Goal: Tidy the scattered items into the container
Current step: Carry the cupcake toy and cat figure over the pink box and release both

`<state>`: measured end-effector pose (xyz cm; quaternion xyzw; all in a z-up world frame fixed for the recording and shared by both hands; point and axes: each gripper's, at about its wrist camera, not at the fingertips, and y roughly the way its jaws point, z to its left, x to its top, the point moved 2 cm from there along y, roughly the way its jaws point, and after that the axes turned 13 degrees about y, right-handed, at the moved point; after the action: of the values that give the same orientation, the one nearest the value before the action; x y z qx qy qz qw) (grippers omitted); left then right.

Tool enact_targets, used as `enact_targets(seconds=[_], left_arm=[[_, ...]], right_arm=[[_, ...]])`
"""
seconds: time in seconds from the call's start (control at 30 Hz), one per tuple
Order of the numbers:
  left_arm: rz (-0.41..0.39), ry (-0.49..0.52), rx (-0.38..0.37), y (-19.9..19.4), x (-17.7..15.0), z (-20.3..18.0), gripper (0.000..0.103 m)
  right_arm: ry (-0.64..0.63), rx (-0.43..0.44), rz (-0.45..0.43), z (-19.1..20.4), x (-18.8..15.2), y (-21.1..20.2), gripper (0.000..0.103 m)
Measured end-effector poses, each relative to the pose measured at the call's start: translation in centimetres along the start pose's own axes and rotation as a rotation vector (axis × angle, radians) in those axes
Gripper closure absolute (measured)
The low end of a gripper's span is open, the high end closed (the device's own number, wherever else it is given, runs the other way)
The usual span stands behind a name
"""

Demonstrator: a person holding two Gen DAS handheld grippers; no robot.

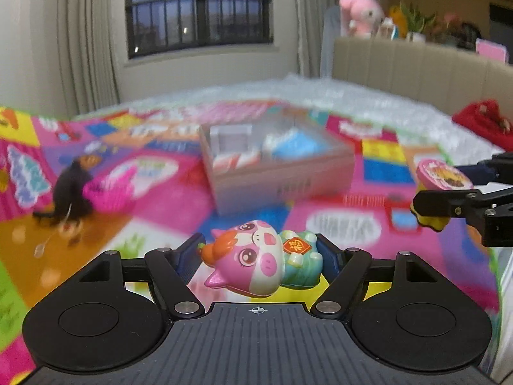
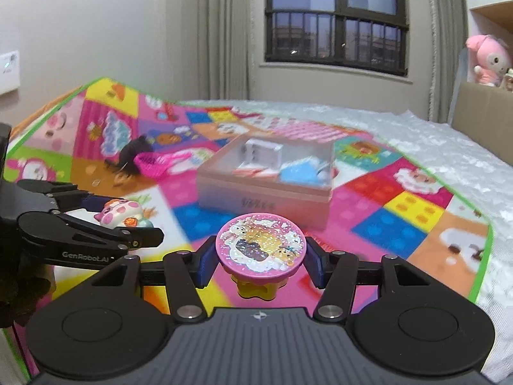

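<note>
My left gripper [image 1: 259, 256] is shut on a pink cat figurine [image 1: 253, 260], held above the play mat; both also show in the right wrist view, the gripper [image 2: 141, 235] and the figurine [image 2: 120, 213] at the left. My right gripper [image 2: 259, 261] is shut on a round pink glitter-topped toy [image 2: 260, 245] with a yellow base; it also shows at the right of the left wrist view [image 1: 441, 178]. The open box container [image 1: 275, 166] [image 2: 266, 179] sits ahead on the mat with several items inside.
A colourful play mat [image 2: 400, 211] covers the bed. A black furry toy [image 1: 72, 192] and a pink basket-like item [image 1: 110, 192] lie left of the box. A red item [image 1: 481, 118] lies by the headboard. A pink plush [image 2: 489, 59] sits on a shelf.
</note>
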<state>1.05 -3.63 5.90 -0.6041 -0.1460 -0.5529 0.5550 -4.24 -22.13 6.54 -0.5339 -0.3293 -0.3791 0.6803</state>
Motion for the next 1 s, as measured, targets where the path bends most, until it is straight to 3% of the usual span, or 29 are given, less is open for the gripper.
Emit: enact_targets(seconds=[0.13, 0.23, 0.37, 0.4, 0.43, 0.47, 0.5, 0.6, 0.77, 0.87, 1.0], left_arm=[[-0.12, -0.052, -0.019, 1.1, 3.8, 1.4, 0.025], [-0.174, -0.033, -0.019, 3.3, 6.8, 2.0, 0.025], [-0.163, -0.005, -0.033, 8.3, 9.7, 3.0, 0.023], [-0.151, 0.0, -0.042, 9.8, 10.2, 3.4, 0.019], [-0.135, -0.001, -0.05, 11.3, 10.6, 3.7, 0.006], [-0.123, -0.016, -0.054, 12.5, 10.7, 4.3, 0.004], [-0.111, -0.038, -0.058, 13.3, 10.4, 4.8, 0.004], [-0.096, -0.075, -0.062, 12.7, 8.3, 5.7, 0.001], [-0.019, -0.082, 0.048, 8.8, 2.3, 5.8, 0.0], [0.059, -0.15, 0.141, 6.8, -1.4, 6.9, 0.0], [0.137, -0.285, 0.213, 4.9, -5.5, 9.4, 0.0]], right_arm=[[0.045, 0.003, -0.071, -1.2, 4.5, 0.7, 0.047], [0.084, 0.033, -0.116, -1.8, 8.6, 2.2, 0.047], [0.128, 0.075, -0.143, -2.0, 13.6, 5.9, 0.047], [0.136, 0.078, -0.144, -2.1, 14.9, 7.3, 0.047], [0.141, 0.074, -0.139, -2.0, 15.9, 8.6, 0.046], [0.147, 0.067, -0.129, -2.1, 16.8, 10.1, 0.036], [0.162, 0.052, -0.116, -2.4, 17.5, 11.5, 0.023], [0.227, 0.041, -0.078, -3.4, 17.3, 13.7, 0.022], [0.194, -0.023, -0.072, -4.0, 13.4, 13.7, 0.017], [0.172, -0.041, -0.019, -2.9, 11.7, 14.0, 0.015], [0.129, -0.05, 0.034, 0.2, 10.2, 14.2, 0.006]])
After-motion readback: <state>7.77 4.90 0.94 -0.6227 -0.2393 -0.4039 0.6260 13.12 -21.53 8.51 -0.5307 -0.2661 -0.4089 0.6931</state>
